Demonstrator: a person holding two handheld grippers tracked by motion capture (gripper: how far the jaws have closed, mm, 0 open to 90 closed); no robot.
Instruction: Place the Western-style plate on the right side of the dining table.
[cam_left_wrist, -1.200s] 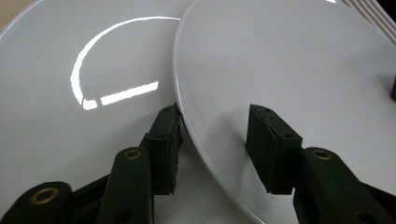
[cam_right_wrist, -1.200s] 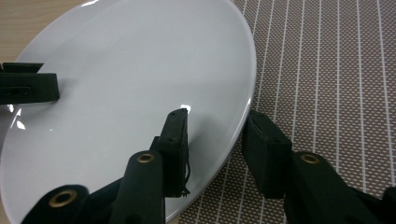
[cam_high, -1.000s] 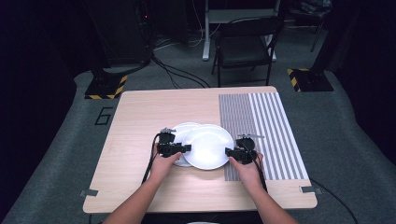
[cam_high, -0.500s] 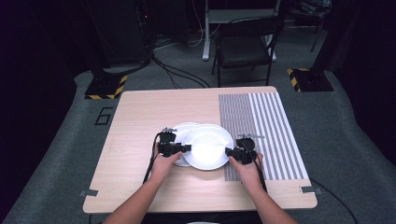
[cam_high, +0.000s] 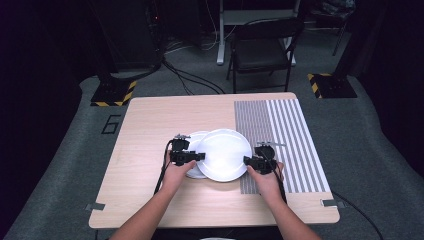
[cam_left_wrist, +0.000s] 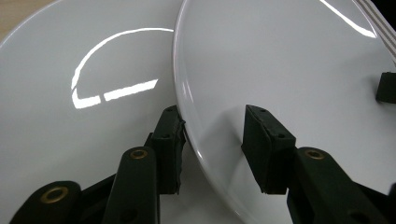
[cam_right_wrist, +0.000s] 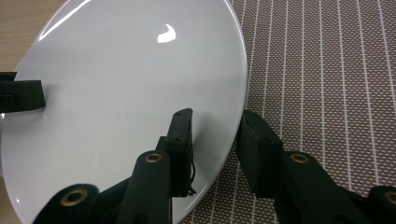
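Note:
A large white plate (cam_high: 225, 154) lies partly over a second white plate (cam_high: 192, 142) on the wooden table (cam_high: 150, 125). My left gripper (cam_high: 200, 156) straddles the large plate's left rim. In the left gripper view its jaws (cam_left_wrist: 212, 140) have just been closing, one pad under the rim and the other a little above the plate (cam_left_wrist: 289, 70), with the lower plate (cam_left_wrist: 70, 116) behind. My right gripper (cam_high: 247, 161) has also been closing. It is shut on the plate's right rim (cam_right_wrist: 140, 84), with one pad on top and one beneath (cam_right_wrist: 217, 140).
A grey striped mat (cam_high: 290, 140) covers the table's right side and lies under the plate's right edge (cam_right_wrist: 327, 70). A black folding chair (cam_high: 262, 50) stands beyond the far edge of the table. Cables run across the grey floor.

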